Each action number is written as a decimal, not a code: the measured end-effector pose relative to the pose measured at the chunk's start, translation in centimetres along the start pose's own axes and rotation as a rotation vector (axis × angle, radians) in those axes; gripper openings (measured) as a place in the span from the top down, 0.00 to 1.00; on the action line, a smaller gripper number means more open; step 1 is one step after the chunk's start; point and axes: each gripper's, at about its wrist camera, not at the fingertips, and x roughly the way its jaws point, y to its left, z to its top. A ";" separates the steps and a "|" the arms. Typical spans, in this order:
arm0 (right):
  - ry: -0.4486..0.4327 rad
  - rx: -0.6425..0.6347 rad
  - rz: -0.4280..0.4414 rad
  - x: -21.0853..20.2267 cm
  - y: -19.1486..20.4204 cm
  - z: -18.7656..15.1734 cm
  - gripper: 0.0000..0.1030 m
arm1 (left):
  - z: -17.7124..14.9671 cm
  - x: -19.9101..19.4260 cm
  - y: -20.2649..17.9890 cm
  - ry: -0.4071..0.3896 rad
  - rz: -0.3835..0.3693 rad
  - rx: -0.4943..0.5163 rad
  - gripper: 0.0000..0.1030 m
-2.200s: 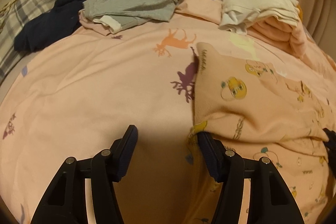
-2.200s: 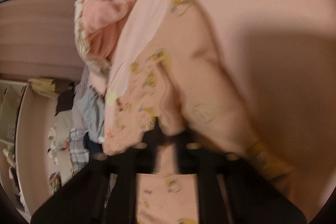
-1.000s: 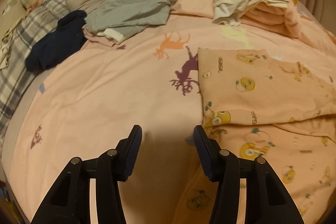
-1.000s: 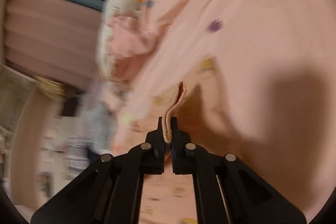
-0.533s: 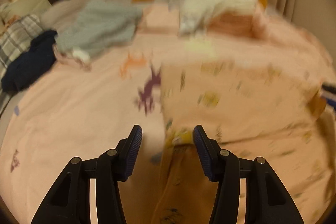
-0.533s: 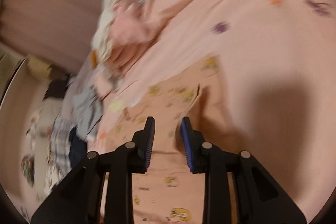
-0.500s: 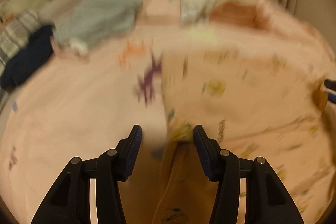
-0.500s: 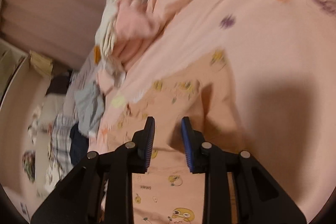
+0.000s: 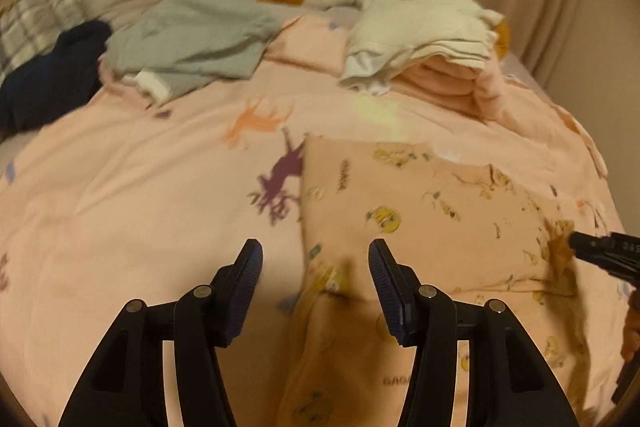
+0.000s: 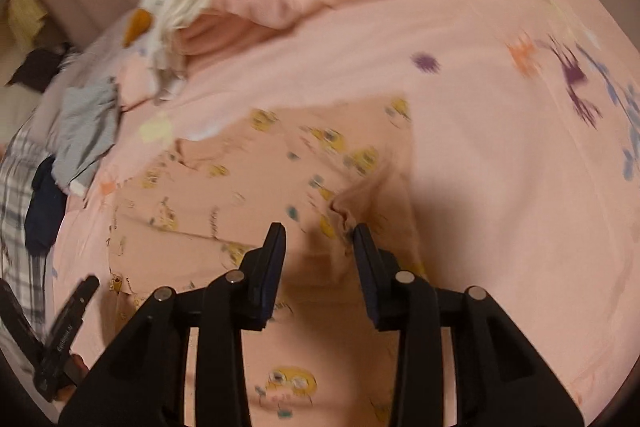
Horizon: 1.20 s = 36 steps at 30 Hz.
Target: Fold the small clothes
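The R gripper has just been opened: a sec ago a pinched ridge of the peach printed garment was clamped in it, now the jaws stand apart w/ nothing pressed between them. The cloth is seen lying flat on the pink bedspread under and ahead of the R jaws; a small puckered bump is left just off the right-hand jaw tip. The L gripper is held open as before, nothing gripped, the garment's near-left corner lying below the gap, toward the right-hand jaw. A fold appears to have been laid and released. Next prob. a smoothing or a 2nd fold, w/ regrip needed. Unfolded grey top is seen far ahead of the L jaws.
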 end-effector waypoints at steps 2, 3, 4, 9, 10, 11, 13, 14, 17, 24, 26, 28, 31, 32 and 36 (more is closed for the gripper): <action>0.047 -0.024 0.063 2.1 0.7 -0.6 0.66 | -0.4 2.5 0.0 0.106 0.017 0.026 0.48; 0.094 -0.028 0.082 3.4 1.2 -0.6 0.67 | -0.7 3.9 0.3 0.180 0.046 0.036 0.48; 0.125 -0.040 0.058 3.9 1.3 -0.9 0.71 | -1.0 4.5 0.6 0.192 0.051 0.042 0.45; 0.035 -0.084 -0.321 1.9 -0.5 -0.7 0.70 | -0.6 3.6 1.9 0.188 0.047 0.001 0.45; 0.006 -0.042 -0.357 1.1 -2.2 -0.3 0.70 | -0.5 3.5 2.3 0.193 0.036 -0.024 0.45; 0.003 -0.013 -0.396 0.6 -3.6 -0.2 0.70 | -0.4 3.4 2.5 0.196 0.033 -0.043 0.45; 0.005 0.045 -0.485 -0.3 -6.1 0.0 0.67 | -0.4 3.1 2.4 0.200 0.068 -0.062 0.45; 0.004 0.076 -0.493 -0.5 -7.0 0.1 0.67 | -0.3 2.6 2.1 0.194 0.105 -0.055 0.45; -0.016 0.180 -0.305 -2.1 -9.1 0.5 0.67 | 0.0 -0.4 0.1 0.050 0.181 0.019 0.47; 0.001 -0.045 -0.036 -0.6 -0.9 -0.6 0.68 | -0.7 -0.4 -1.8 0.026 0.071 0.100 0.47; 0.072 -0.118 -0.013 2.0 1.2 -1.2 0.69 | -1.9 2.9 -0.7 0.152 0.125 0.085 0.47; 0.166 -0.158 -0.092 4.6 1.5 -2.0 0.69 | -2.5 3.2 0.4 0.137 0.085 0.059 0.46; 0.155 -0.185 -0.118 4.2 2.0 -2.0 0.69 | -2.3 2.3 1.1 0.172 0.127 0.037 0.46; 0.166 -0.178 -0.123 3.9 1.8 -2.0 0.69 | -2.4 2.0 1.6 0.173 0.149 0.022 0.46; 0.289 -0.061 -0.157 1.9 -0.2 -2.8 0.68 | -3.9 -1.6 3.2 0.200 0.088 -0.079 0.48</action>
